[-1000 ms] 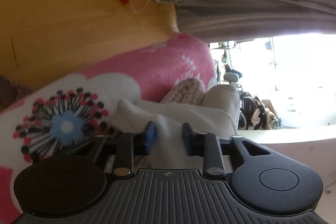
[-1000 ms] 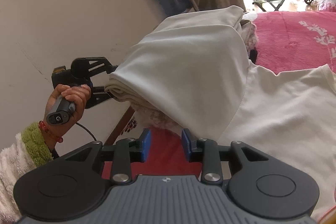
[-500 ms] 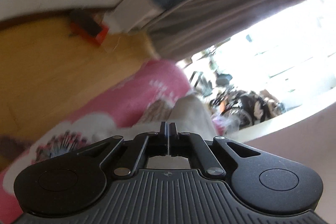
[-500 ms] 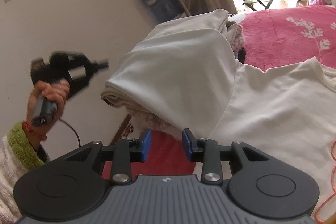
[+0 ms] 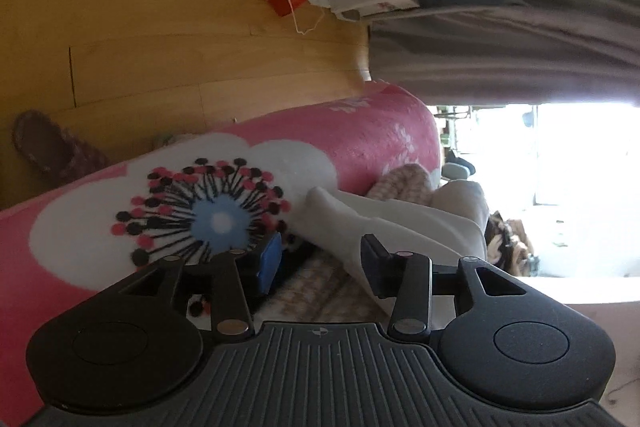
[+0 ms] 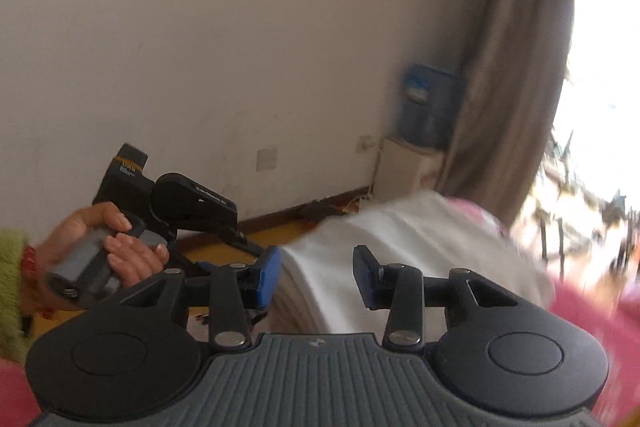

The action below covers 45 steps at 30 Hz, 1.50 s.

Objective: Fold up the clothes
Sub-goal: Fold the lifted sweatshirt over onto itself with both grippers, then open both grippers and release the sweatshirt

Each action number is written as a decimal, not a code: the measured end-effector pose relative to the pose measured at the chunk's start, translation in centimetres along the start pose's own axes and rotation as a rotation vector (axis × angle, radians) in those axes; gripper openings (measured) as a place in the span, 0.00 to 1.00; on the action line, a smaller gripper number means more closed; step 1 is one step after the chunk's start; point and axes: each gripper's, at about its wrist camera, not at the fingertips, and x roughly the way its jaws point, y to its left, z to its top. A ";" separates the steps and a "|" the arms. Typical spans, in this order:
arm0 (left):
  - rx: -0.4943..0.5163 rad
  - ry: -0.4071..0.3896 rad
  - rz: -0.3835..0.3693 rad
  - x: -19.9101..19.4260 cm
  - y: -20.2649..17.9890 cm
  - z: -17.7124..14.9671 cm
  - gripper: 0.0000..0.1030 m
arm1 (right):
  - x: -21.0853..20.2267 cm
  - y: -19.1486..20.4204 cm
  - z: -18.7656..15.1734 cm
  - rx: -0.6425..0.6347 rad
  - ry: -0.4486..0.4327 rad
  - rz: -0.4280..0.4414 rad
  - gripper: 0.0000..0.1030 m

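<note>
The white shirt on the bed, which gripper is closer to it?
Hard to call, maybe the left. The left gripper is open over the white shirt. The right gripper, also open, points at the same shirt's folded edge.

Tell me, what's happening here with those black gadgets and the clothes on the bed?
A person is folding laundry on a pink flowered blanket, holding a two-finger tool in each hand. Both the left tool and the right tool are open and grip nothing. A folded white garment lies just ahead of them on the bed. The person's left hand is in view, wrapped around its tool's handle.
</note>
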 end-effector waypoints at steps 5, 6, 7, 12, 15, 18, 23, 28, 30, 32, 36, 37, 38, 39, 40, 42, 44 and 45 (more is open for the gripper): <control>0.009 0.022 -0.025 0.8 0.3 0.2 0.42 | 5.5 1.8 1.0 -0.197 0.069 0.008 0.39; 0.014 0.029 -0.033 0.9 0.2 0.3 0.42 | 6.5 1.7 0.9 -0.214 0.097 0.015 0.39; 0.017 0.035 -0.039 1.0 0.1 0.5 0.42 | 7.2 1.8 0.7 -0.223 0.123 0.022 0.39; 0.018 0.046 -0.055 1.7 -0.4 1.2 0.46 | 8.9 1.0 0.2 -0.175 0.181 0.034 0.23; 0.018 0.052 -0.064 2.0 -0.5 1.4 0.48 | 8.7 0.6 0.1 -0.108 0.167 0.031 0.06; 0.028 0.054 -0.085 1.9 -0.5 1.1 0.49 | 8.1 0.2 -0.1 -0.059 0.123 -0.002 0.04; 0.066 0.059 -0.119 1.2 -1.0 0.5 0.49 | 5.3 -2.4 0.2 0.144 0.012 0.016 0.04; 0.132 0.050 -0.192 -0.9 -2.8 -0.4 0.49 | -1.3 -5.6 -1.6 0.375 -0.147 -0.019 0.04; 0.186 0.058 -0.221 -2.0 -4.1 -1.2 0.50 | -5.3 -6.7 -3.3 0.472 -0.213 -0.049 0.04; 0.249 0.068 -0.250 -3.2 -5.5 -2.5 0.50 | -9.8 -7.7 -5.6 0.578 -0.274 -0.088 0.04; 0.400 0.123 -0.312 -5.3 -8.4 -6.2 0.50 | -18.0 -8.7 -13.0 0.841 -0.286 -0.213 0.04; 0.441 0.141 -0.317 -5.7 -8.9 -7.3 0.50 | -19.4 -8.6 -15.3 0.906 -0.259 -0.244 0.06; 0.489 0.163 -0.321 -6.1 -9.5 -8.6 0.50 | -19.9 -8.5 -17.6 0.959 -0.198 -0.258 0.08; 0.532 0.186 -0.318 -6.3 -9.9 -9.9 0.51 | -19.9 -8.4 -19.8 1.002 -0.115 -0.282 0.10; 0.573 0.208 -0.311 -6.4 -10.1 -11.2 0.51 | -19.9 -8.2 -22.0 1.039 -0.031 -0.305 0.16; 0.656 0.274 -0.283 -6.1 -10.2 -14.2 0.52 | -20.1 -7.6 -25.7 1.077 0.106 -0.348 0.19; 0.723 0.324 -0.247 -5.7 -9.8 -17.1 0.52 | -21.6 -6.9 -28.3 1.133 0.143 -0.388 0.19; 0.753 0.338 -0.223 -5.4 -9.4 -18.4 0.52 | -22.6 -6.8 -28.8 1.155 0.127 -0.398 0.21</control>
